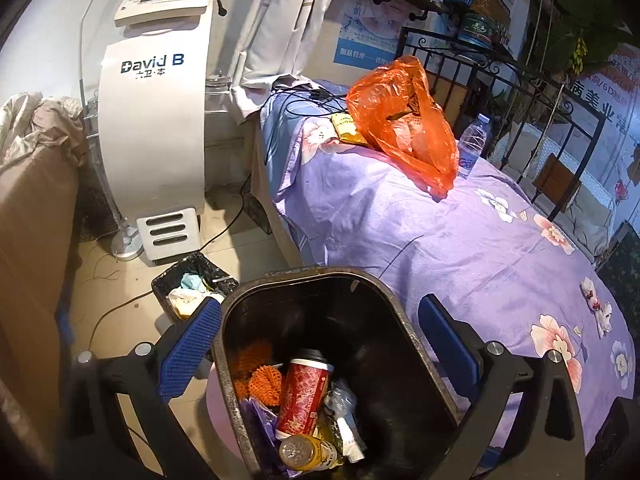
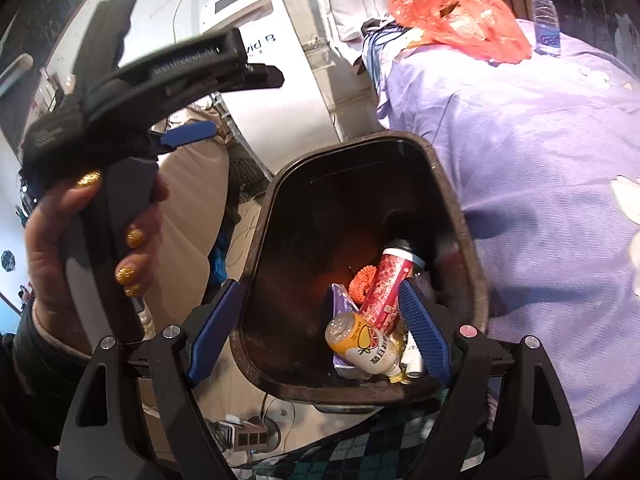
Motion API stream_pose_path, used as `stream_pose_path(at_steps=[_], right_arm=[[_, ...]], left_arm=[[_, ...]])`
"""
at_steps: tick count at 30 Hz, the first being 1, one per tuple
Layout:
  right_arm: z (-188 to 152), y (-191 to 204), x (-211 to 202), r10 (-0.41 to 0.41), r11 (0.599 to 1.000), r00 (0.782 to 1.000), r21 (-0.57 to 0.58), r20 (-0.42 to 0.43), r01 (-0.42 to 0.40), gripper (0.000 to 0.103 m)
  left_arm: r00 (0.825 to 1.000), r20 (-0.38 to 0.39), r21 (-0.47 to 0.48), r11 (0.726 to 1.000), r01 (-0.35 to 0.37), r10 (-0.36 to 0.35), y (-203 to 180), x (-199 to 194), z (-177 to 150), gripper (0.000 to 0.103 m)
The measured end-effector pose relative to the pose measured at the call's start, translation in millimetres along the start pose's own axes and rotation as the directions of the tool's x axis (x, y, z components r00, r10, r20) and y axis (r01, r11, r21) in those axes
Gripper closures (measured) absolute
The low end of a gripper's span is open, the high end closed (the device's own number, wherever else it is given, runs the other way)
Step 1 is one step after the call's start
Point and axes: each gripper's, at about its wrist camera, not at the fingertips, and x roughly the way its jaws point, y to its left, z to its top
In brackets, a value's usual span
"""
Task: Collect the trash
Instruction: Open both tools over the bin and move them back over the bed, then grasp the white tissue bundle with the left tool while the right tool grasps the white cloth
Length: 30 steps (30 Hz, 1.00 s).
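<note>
A dark trash bin (image 1: 308,272) stands on the floor beside the bed. Inside it lie a red can (image 1: 304,392), a yellow drink bottle (image 1: 308,452), orange mesh (image 1: 260,376) and wrappers. My left gripper (image 1: 320,346) hangs open over the bin's mouth with nothing between its pads. In the right wrist view the bin's rim (image 2: 352,140) sits just ahead, with the red can (image 2: 388,284) and yellow bottle (image 2: 360,344) at the bottom. My right gripper (image 2: 320,332) is open above them, holding nothing. An orange plastic bag (image 1: 404,120) and a water bottle (image 1: 474,144) rest on the bed.
The bed's purple floral sheet (image 1: 460,248) fills the right side, with an iron headboard (image 1: 520,80) behind. A white machine (image 1: 152,120) and a small lined basket of trash (image 1: 192,284) stand on the floor. A hand (image 2: 80,220) holds the left gripper. A power strip (image 2: 248,438) lies below.
</note>
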Motion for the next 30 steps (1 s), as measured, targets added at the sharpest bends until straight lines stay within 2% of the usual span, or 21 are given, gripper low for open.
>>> stream_pose_path(at_steps=[4,10,14,19,21,23,27,30], right_arm=[[-2,-13,-26,-0.033,0.999,0.998,0.024,0.046,0.032,0.023],[-8,-48,-73,-0.142,0.988,0.986,0.078,0.088,0.136,0.023],[-15,-82,-109,-0.245,0.965,0.966,0.117,0.078,0.235,0.022],[-29,-132,-151,-0.349,0.921,0.935,0.209,0.064,0.329,0.022],[-34,-154,-169,-0.393,0.895,0.918,0.252,0.058,0.367,0.022],[-38,-175,-187,-0.45,0.862,0.891,0.287,0.052,0.419,0.022],[-39,-218,-215,-0.555,0.79,0.832,0.325,0.017,0.52,0.022],[-36,-252,-235,-0.6,0.749,0.8,0.357,0.01,0.558,0.022]], left_arm=[[0.999,-0.01,0.05,0.998,0.04,-0.04,-26,5,-2,0.006],[0.99,-0.062,0.168,0.976,0.137,-0.128,-85,16,-11,0.006],[0.973,-0.12,0.243,0.944,0.222,-0.198,-132,23,-21,0.006],[0.938,-0.207,0.333,0.882,0.334,-0.278,-191,32,-37,0.006],[0.929,-0.229,0.378,0.853,0.359,-0.289,-215,34,-43,0.006],[0.92,-0.25,0.427,0.818,0.385,-0.302,-241,34,-49,0.006],[0.884,-0.317,0.469,0.754,0.46,-0.343,-291,37,-58,0.006],[0.862,-0.345,0.484,0.717,0.502,-0.37,-321,39,-63,0.006]])
